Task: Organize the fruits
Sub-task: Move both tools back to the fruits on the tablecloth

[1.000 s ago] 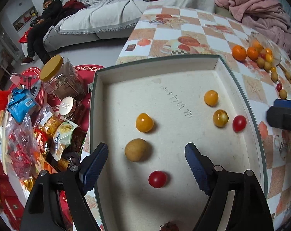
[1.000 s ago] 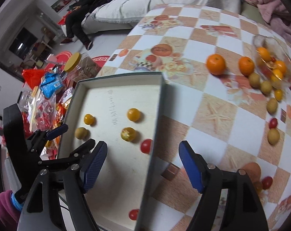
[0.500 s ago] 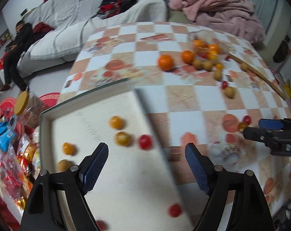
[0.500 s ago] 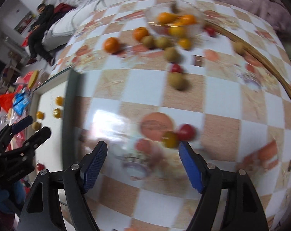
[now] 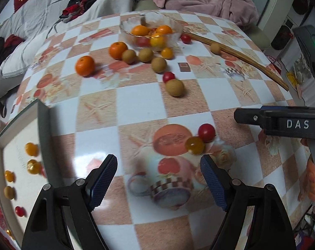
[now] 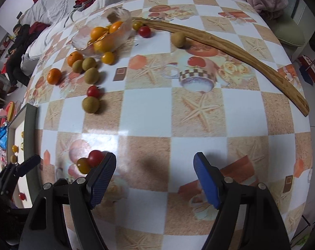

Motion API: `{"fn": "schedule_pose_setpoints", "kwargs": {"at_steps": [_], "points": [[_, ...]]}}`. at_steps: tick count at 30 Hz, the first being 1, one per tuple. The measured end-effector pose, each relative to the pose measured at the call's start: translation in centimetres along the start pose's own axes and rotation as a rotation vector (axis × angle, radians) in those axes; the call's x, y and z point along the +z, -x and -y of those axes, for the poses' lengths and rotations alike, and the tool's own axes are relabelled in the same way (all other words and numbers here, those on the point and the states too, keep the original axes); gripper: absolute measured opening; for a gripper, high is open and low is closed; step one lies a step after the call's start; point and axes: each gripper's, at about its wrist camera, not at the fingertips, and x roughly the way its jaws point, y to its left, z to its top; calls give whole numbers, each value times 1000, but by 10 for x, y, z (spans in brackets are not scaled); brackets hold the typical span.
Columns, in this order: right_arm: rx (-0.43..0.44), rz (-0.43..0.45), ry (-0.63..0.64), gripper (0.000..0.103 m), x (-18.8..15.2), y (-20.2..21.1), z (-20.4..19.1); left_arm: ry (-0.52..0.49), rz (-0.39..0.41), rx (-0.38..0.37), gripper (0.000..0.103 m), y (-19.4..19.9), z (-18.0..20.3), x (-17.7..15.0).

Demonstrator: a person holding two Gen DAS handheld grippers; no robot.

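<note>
Left claw point(image 5: 158, 179) jaws apart, empty, red cherry tomato point(image 5: 206, 132) at 1 o'clock touching amber cherry tomato point(image 5: 194, 145), both glossy, on desk point(image 5: 136, 108), right claw point(image 6: 155, 177) apart too.

Even indoor light, glare on tablecloth point(image 6: 99, 139), fisheye warping, slight motion blur.

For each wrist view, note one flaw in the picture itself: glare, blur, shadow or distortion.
Left wrist view: the tray edge is smeared by motion blur, and glare whitens the tablecloth. Right wrist view: fisheye bends the wooden stick into an arc, and a dark shadow falls between the open fingers.
</note>
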Motion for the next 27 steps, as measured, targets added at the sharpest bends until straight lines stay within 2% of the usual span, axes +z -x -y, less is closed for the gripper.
{"fn": "schedule_pose_setpoints", "kwargs": {"at_steps": [8, 16, 19, 22, 26, 27], "points": [[-12, 26, 24, 80, 36, -16, 19, -13, -18, 28, 82, -19, 19, 7], [-47, 91, 71, 79, 76, -26, 20, 5, -19, 45, 80, -30, 28, 16], [-71, 118, 98, 71, 96, -31, 18, 7, -26, 36, 72, -32, 33, 15], [-77, 134, 118, 62, 110, -35, 14, 11, -26, 52, 72, -33, 36, 14], [-82, 151, 131, 56, 126, -41, 10, 34, -27, 55, 72, -33, 35, 15], [-83, 154, 129, 51, 128, -42, 10, 37, -27, 57, 72, -33, 35, 15]]}}
